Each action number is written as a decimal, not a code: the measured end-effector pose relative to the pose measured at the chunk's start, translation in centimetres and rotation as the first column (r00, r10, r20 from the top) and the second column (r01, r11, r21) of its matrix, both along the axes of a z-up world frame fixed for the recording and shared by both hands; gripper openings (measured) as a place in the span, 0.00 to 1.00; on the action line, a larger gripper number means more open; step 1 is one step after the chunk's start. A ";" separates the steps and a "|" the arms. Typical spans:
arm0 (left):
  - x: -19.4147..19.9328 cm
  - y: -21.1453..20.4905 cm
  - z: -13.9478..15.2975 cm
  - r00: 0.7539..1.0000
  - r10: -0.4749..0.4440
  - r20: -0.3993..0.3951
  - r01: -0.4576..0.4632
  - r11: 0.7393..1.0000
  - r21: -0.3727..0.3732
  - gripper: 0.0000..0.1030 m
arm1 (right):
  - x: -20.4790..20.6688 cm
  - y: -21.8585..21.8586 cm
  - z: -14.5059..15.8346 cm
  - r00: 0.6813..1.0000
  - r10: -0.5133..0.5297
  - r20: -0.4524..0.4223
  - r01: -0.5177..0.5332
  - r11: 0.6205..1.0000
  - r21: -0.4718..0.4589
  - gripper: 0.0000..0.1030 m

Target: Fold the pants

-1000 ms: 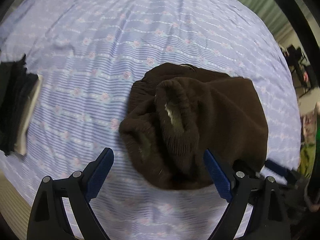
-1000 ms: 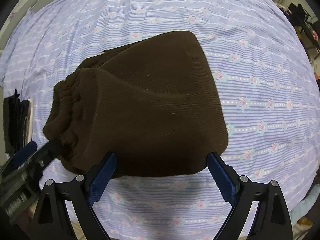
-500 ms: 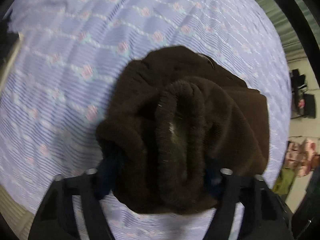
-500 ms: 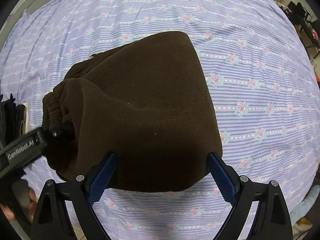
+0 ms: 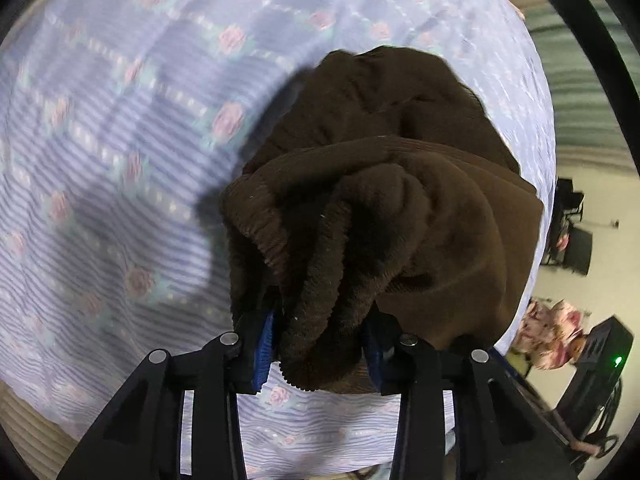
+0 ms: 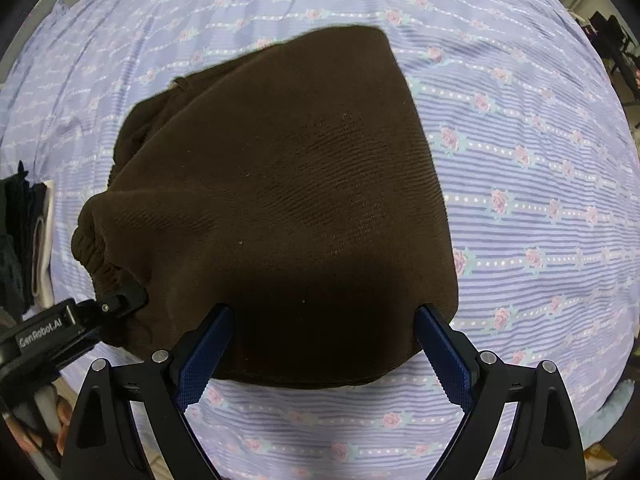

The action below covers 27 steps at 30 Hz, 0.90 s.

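Observation:
The brown pants [image 6: 288,208] lie folded in a thick bundle on the striped floral bedsheet [image 6: 540,168]. In the left wrist view the bunched elastic waistband end [image 5: 320,288] is pinched between the blue pads of my left gripper [image 5: 320,344], which is shut on it. The rest of the pants [image 5: 420,200] spreads out beyond. My left gripper also shows in the right wrist view [image 6: 120,300] at the bundle's left edge. My right gripper [image 6: 324,328] is open, its jaws standing wide at the near edge of the bundle without holding it.
A stack of dark and white folded clothes [image 6: 28,240] lies at the left of the bed. Beyond the bed's right edge are floral fabric [image 5: 548,328], dark furniture [image 5: 572,240] and a device with a green light [image 5: 618,360].
My left gripper moved forward from open in front of the pants onto the waistband and closed on it. The right gripper stayed open at the bundle's near edge.

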<state>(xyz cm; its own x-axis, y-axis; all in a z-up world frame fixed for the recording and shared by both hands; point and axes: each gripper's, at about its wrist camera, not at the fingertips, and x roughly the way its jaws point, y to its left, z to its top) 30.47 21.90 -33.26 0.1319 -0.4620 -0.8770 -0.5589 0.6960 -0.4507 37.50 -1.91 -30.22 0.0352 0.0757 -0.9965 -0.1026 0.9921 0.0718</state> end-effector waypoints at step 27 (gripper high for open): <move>6.9 -0.7 6.1 0.936 -0.310 0.167 0.217 0.882 0.418 0.61 | 1.6 0.1 2.5 0.994 -0.040 0.104 0.034 0.998 0.062 0.90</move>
<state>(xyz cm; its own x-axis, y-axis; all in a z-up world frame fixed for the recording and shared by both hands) 37.34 21.23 -27.21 0.2661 -0.1370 -0.9542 -0.2471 0.9471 -0.2049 39.07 -1.85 -27.70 0.1437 0.1319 -0.9808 -0.0762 0.9896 0.1219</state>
